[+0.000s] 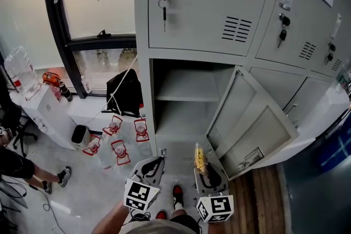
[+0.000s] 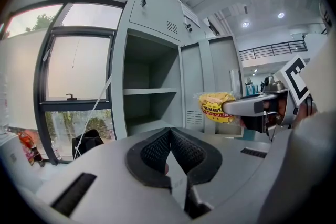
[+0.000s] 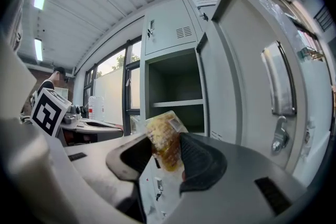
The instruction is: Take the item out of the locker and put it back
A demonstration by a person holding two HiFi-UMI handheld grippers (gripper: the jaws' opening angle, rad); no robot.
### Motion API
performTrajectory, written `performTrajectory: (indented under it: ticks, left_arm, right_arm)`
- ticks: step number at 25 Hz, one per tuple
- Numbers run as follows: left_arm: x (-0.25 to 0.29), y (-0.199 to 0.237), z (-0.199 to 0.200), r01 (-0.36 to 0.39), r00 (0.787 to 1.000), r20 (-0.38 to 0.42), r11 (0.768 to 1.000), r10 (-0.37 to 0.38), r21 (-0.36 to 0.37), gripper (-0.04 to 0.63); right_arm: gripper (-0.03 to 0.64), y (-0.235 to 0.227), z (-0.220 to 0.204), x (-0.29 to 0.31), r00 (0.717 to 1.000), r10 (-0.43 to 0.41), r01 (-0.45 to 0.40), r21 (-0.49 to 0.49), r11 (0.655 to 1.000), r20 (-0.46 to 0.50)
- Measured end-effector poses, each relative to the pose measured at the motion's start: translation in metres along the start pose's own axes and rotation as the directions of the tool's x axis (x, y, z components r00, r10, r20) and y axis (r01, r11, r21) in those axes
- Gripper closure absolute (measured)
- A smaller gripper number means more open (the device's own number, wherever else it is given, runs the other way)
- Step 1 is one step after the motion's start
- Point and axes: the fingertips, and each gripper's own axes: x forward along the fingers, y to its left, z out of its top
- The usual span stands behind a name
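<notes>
Now, head view: the right gripper (image 1: 202, 170) holds the snack packet (image 1: 200, 157) near the open locker (image 1: 145, 96). Left gripper view: the left gripper (image 2: 170, 131) is closed, empty. Right gripper view: half-closed jaws pinch the snack packet; best steer it level onto the far shelf (image 3: 176, 104), clear of the door (image 3: 236, 71).

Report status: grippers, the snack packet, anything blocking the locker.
Left gripper shut, empty. Right gripper shut on snack packet, outside the locker. Door open, shelves bare.
</notes>
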Motion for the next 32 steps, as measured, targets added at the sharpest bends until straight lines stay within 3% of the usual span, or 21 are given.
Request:
performTrajectory:
  ticks: [8,17,25,32]
  left_arm:
    - [0.002,0.019,0.001,-0.044,0.999,0.003,0.999,0.044,-0.005,0.574]
    - [0.006,0.047,0.004,-0.109,0.994,0.001,0.994,0.109,-0.027,0.574]
    - [0.014,0.073,0.004,-0.169,0.986,-0.002,0.984,0.169,-0.053,0.574]
    - [0.021,0.095,0.003,-0.229,0.973,-0.005,0.97,0.23,-0.085,0.574]
  right_arm:
    - [0.448,0.011,0.039,0.03,0.998,0.024,-0.014,-0.2,0.98,0.049]
    - [0.448,0.018,0.088,0.082,0.995,0.065,-0.037,-0.313,0.949,0.08]
    - [0.448,0.033,0.115,0.135,0.988,0.135,-0.083,-0.462,0.883,0.081]
    - [0.446,0.041,0.125,0.181,0.982,0.183,-0.13,-0.53,0.838,0.048]
